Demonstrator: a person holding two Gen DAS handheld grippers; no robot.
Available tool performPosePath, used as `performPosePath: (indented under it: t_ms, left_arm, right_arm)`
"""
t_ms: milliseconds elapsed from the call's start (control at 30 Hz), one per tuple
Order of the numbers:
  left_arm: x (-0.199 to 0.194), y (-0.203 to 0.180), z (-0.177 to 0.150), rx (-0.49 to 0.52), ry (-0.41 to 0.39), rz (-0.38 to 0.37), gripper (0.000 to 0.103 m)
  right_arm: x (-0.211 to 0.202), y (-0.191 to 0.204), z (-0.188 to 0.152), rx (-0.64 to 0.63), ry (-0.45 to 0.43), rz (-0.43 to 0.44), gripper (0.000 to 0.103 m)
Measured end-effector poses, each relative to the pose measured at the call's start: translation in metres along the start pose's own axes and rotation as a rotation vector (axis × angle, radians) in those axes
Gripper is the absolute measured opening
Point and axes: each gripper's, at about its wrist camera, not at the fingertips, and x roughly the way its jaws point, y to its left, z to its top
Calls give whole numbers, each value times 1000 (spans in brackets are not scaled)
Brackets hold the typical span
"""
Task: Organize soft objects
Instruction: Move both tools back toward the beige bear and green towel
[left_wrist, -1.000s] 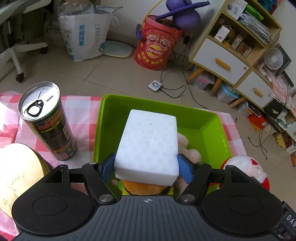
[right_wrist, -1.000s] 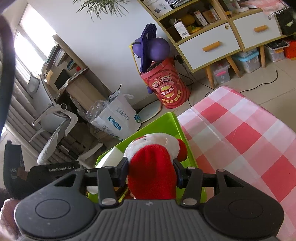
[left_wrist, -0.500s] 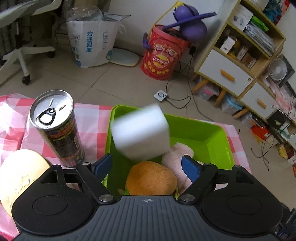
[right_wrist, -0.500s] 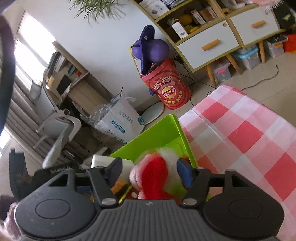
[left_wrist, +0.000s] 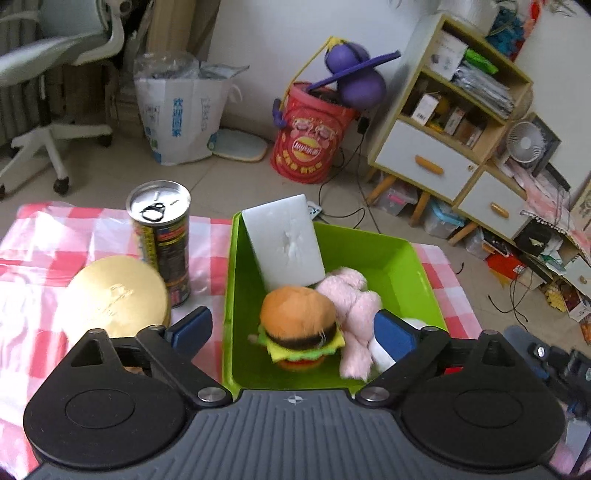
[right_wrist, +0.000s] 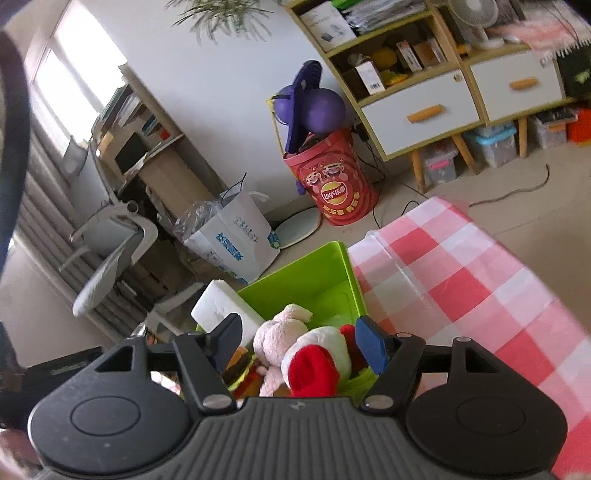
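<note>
A green bin (left_wrist: 388, 254) stands on the checked tablecloth. In it a white sponge block (left_wrist: 282, 243) leans against the far left wall, with a burger plush (left_wrist: 299, 325) and a pink plush (left_wrist: 351, 295) in front of it. My left gripper (left_wrist: 291, 332) is open and empty above the bin's near edge. In the right wrist view the bin (right_wrist: 314, 273) holds the sponge (right_wrist: 221, 306), the pink plush (right_wrist: 280, 332) and a red and white Santa plush (right_wrist: 314, 362). My right gripper (right_wrist: 297, 341) is open and empty just above the Santa plush.
A tall drink can (left_wrist: 162, 236) and a round gold tin (left_wrist: 114, 295) stand left of the bin on the red and white cloth (left_wrist: 48, 236). The cloth (right_wrist: 480, 280) stretches right of the bin. On the floor beyond are a red barrel (left_wrist: 314, 140), a paper bag, a cabinet and a chair.
My left gripper opened and the sponge dropped into the bin, now leaning on its far wall. My right gripper opened and the Santa plush dropped into the bin. Both grippers pulled back.
</note>
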Motion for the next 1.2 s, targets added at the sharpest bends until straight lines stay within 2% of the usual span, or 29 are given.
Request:
performPosePath:
  t_ms: [300,633,800,967,1067,1200]
  left_arm:
    - [-49,-7,-46,62,-40,10,97]
    - [-77,0,-111,32,-39,0,98]
    - [-72,8,-140,7,-29,0,98]
    - [-63,13,-157,75,-27,18,98]
    - [-59,12,-168,117,-16,-13,97]
    - [-52,6,-180,185,-13,-56,97]
  right_arm:
    - [-48,24,-11,-99,18,-24,53]
    - [-82,31,-41,-189,44,-44,59]
    - [-81,24,-58,-223,77,-72,59]
    - [-72,10,-68,-259,147,-143,59]
    - [-66,-3,-69,-237,197,-199,59]
    - [-60,-25,-68,-132,274,-248,59]
